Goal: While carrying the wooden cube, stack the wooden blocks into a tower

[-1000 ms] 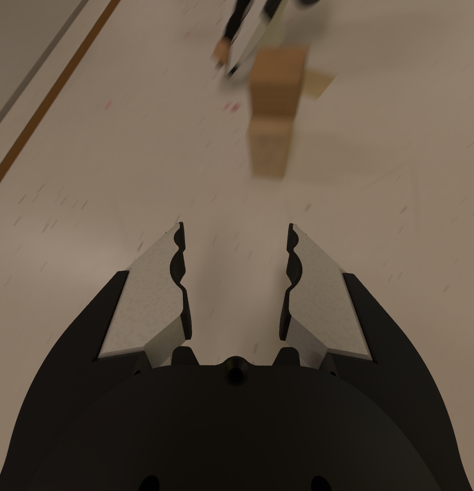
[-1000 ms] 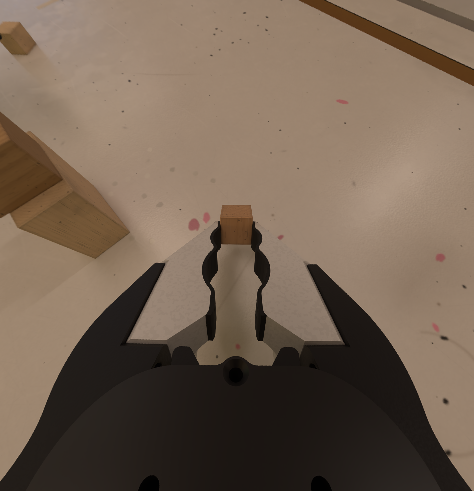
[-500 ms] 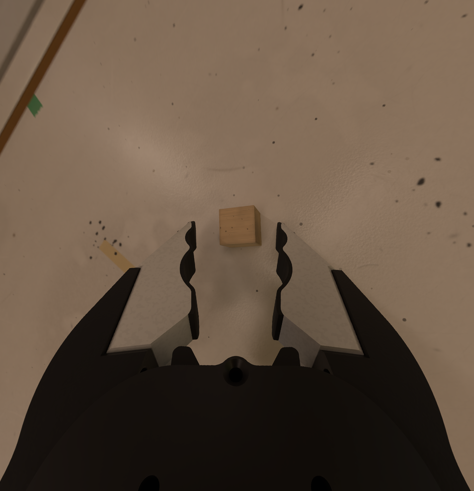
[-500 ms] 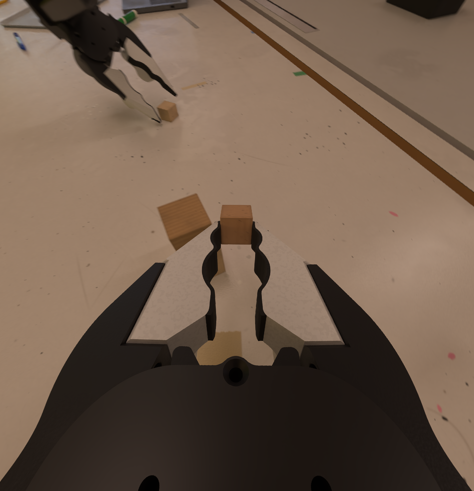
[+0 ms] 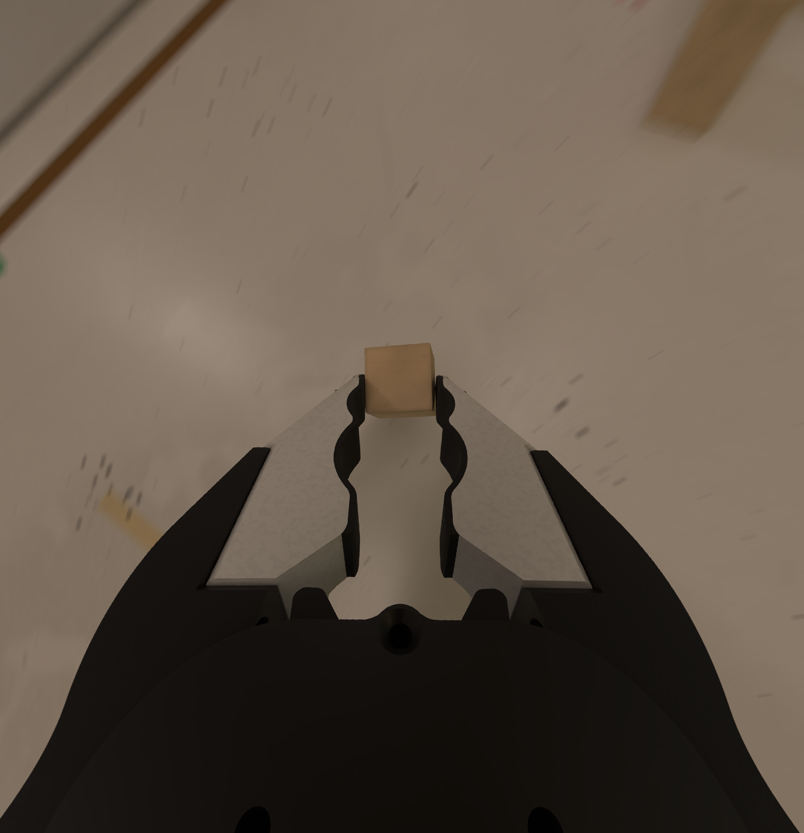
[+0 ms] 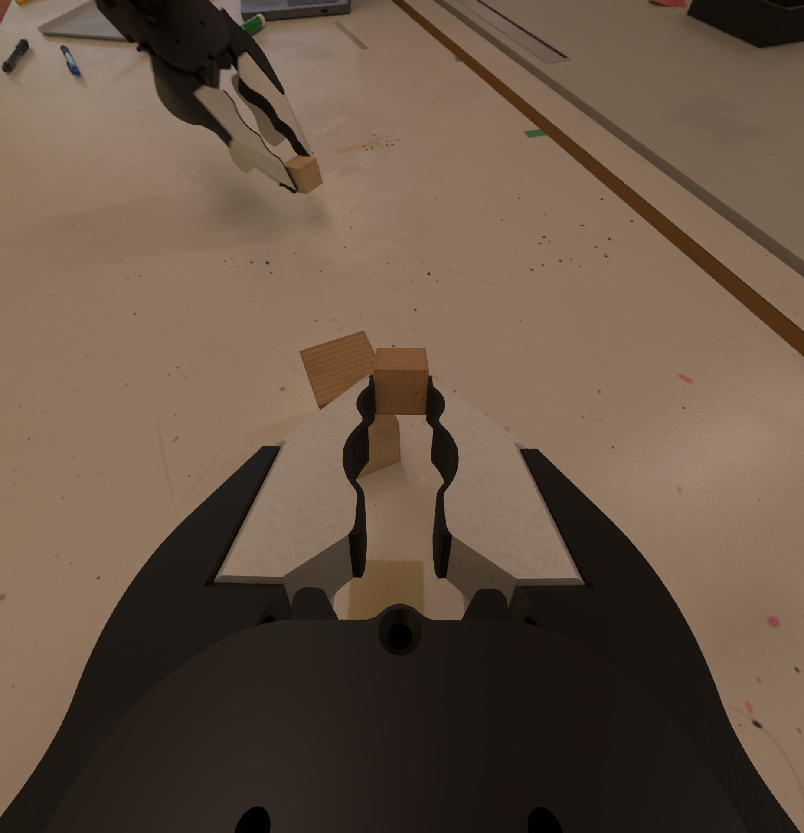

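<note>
My left gripper [image 5: 399,391] is shut on a small pale wooden cube [image 5: 399,385] and holds it above the table; it also shows far off in the right wrist view [image 6: 296,173], with that cube [image 6: 304,173] at its tips. My right gripper [image 6: 400,387] is shut on a darker wooden cube [image 6: 400,381]. Below and behind it stands a stack of two wooden blocks: the upper block [image 6: 337,365] sits twisted on the lower one [image 6: 384,446], which is partly hidden by my fingers. A blurred wooden block [image 5: 751,67] shows at the upper right of the left wrist view.
The beige table [image 6: 526,315] has a brown stripe [image 6: 616,189] along its right side. At the far end lie a black marker [image 6: 15,55], a blue pen [image 6: 70,61], a green-capped marker [image 6: 253,23], a grey device [image 6: 296,6] and a black box [image 6: 756,20]. A tan patch [image 6: 386,586] lies under my right gripper.
My left gripper has closed on the small cube that lay between its open fingers and lifted it off the table. My right gripper has drawn back a little, still holding its cube.
</note>
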You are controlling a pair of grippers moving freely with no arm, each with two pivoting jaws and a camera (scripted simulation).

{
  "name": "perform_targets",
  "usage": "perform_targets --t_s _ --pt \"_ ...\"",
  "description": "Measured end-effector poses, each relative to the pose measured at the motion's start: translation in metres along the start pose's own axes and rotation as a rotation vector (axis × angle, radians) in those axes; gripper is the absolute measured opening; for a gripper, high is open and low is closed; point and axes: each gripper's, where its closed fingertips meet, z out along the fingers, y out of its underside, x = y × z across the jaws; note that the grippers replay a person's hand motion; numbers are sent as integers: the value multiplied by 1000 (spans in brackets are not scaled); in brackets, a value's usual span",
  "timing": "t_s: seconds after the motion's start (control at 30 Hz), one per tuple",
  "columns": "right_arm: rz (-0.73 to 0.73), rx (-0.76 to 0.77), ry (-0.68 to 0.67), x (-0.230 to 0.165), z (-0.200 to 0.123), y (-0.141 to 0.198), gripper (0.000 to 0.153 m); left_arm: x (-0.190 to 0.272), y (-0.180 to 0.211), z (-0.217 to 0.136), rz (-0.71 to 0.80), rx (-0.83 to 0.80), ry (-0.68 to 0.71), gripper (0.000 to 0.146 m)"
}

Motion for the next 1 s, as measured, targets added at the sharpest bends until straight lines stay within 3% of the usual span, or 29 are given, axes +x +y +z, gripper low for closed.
perform_targets --t_s 0.2,0.37,0.57,0.73,1.0 --pt "19 31 24 8 -12 -1 21 109 -136 14 208 178 230 31" --pt "34 37 42 14 -17 3 21 175 -189 70 325 117 363 31" --pt "39 40 40 18 -23 7 21 192 -193 101 336 3 421 33" --pt "22 83 -17 4 -25 -5 21 174 -189 83 281 97 366 43" --pt "-17 10 -123 -31 12 -19 21 144 -92 61 212 22 252 57"
